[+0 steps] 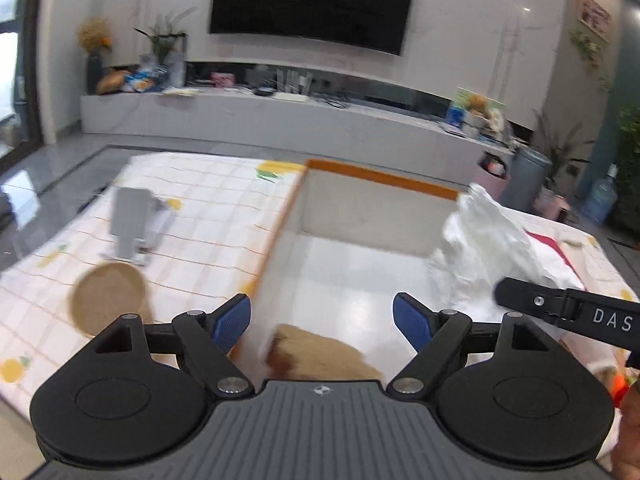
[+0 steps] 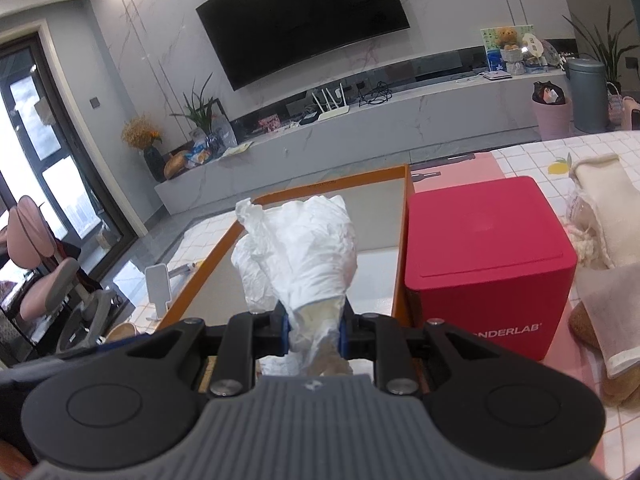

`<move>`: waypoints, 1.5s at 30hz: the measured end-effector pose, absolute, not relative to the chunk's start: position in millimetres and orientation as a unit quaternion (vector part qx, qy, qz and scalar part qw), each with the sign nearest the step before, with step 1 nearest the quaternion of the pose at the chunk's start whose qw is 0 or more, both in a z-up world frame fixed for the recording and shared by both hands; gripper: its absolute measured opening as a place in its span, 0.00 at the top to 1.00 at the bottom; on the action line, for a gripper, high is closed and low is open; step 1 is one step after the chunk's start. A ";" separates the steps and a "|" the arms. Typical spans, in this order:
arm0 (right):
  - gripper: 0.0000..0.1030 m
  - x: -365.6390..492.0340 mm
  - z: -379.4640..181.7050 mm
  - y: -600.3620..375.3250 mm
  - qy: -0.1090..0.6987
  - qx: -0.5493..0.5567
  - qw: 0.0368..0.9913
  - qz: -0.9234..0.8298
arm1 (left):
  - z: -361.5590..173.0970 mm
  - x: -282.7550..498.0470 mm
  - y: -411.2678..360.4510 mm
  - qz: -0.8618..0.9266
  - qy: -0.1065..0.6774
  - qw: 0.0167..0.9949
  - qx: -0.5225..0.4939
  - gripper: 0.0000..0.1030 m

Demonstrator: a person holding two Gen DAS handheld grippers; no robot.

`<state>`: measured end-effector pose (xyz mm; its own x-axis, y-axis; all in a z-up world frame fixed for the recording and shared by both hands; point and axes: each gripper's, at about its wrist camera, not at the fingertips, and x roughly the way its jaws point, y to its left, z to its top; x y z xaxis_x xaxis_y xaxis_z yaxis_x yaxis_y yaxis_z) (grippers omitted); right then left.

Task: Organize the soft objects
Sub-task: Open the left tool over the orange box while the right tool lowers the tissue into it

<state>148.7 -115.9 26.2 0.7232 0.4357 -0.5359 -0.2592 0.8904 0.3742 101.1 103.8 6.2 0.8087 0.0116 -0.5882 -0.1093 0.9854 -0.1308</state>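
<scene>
Two tongs are in view. The right tongs (image 2: 314, 322) pinch a crumpled white plastic bag (image 2: 302, 252), held up over the open orange-rimmed box (image 2: 280, 190). The left tongs (image 1: 322, 322) stand wide with nothing between the pads, above the box's near end, where a tan soft piece (image 1: 320, 354) lies inside. A red cube box (image 2: 486, 256) sits just beside the open box on the checked tabletop (image 1: 208, 216). A round tan pad (image 1: 108, 298) lies left of the open box.
</scene>
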 end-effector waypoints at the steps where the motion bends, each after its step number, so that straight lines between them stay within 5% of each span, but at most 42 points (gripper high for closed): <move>1: 0.81 151.1 28.4 -113.7 0.324 0.132 0.918 0.186 | 9.1 98.1 107.0 0.043 0.304 0.949 -0.076 0.08; 20: 0.81 222.9 -2.4 -11.8 0.530 0.031 0.803 0.272 | 29.8 81.8 142.7 0.060 0.264 0.954 -0.127 0.08; 27: 0.81 214.5 19.4 -31.3 0.482 0.075 0.838 0.245 | 17.4 82.0 157.5 0.081 0.284 0.945 -0.137 0.08; 31: 0.80 194.4 46.0 -39.3 0.408 -0.001 0.890 0.205 | 19.5 80.5 152.1 0.094 0.278 0.949 -0.114 0.08; 40: 0.80 204.4 11.3 -34.9 0.462 -0.017 0.878 0.126 | 13.6 83.5 143.5 0.081 0.299 0.947 -0.088 0.08; 45: 0.69 203.5 -7.2 -26.3 0.479 -0.018 0.871 0.106 | 8.1 87.3 139.9 0.095 0.309 0.944 -0.060 0.08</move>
<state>203.5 -26.3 -7.2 0.5195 0.1674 -0.8379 -0.2027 0.9768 0.0695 87.3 139.9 8.1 0.7909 0.1425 -0.5952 -0.2171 0.9746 -0.0552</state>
